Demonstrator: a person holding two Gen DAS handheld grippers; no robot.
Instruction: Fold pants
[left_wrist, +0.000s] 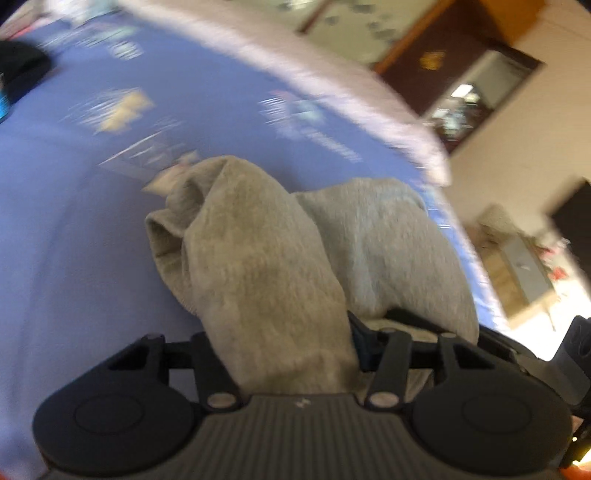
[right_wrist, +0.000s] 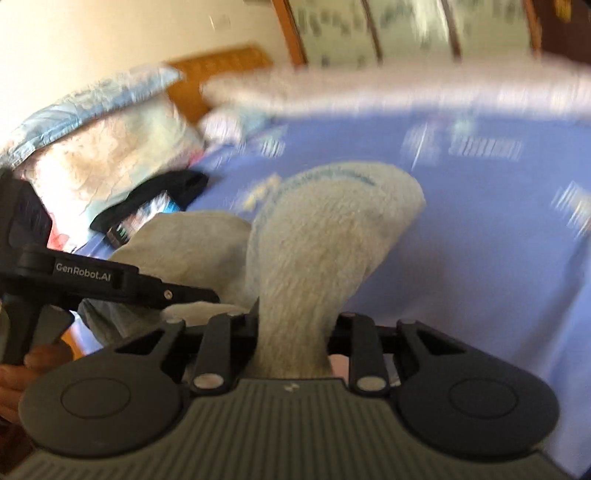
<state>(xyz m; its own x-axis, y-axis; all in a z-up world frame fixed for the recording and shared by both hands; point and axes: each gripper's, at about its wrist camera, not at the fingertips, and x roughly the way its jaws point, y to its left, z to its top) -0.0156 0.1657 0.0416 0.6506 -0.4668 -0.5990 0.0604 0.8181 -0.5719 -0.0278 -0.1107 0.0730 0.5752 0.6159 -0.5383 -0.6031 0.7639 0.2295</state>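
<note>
Both grippers, left (left_wrist: 291, 354) and right (right_wrist: 291, 343), have jaws clenched on bunched grey fleece pants (left_wrist: 266, 258), lifted over the blue printed bedsheet (left_wrist: 74, 221). Risk: grips sit close together on wadded cloth, so folds could come out crooked or slip.

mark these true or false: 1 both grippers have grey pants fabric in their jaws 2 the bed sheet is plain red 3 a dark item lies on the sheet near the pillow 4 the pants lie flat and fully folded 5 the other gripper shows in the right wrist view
1. True. The left gripper and the right gripper are each shut on the grey pants.
2. False. The sheet is blue with pale printed marks.
3. True. A dark item lies on the sheet beside the pillow.
4. False. The pants are bunched and lifted in two humps, not yet folded.
5. True. The left gripper's black body crosses the left edge of that view, with a hand holding it.
</note>
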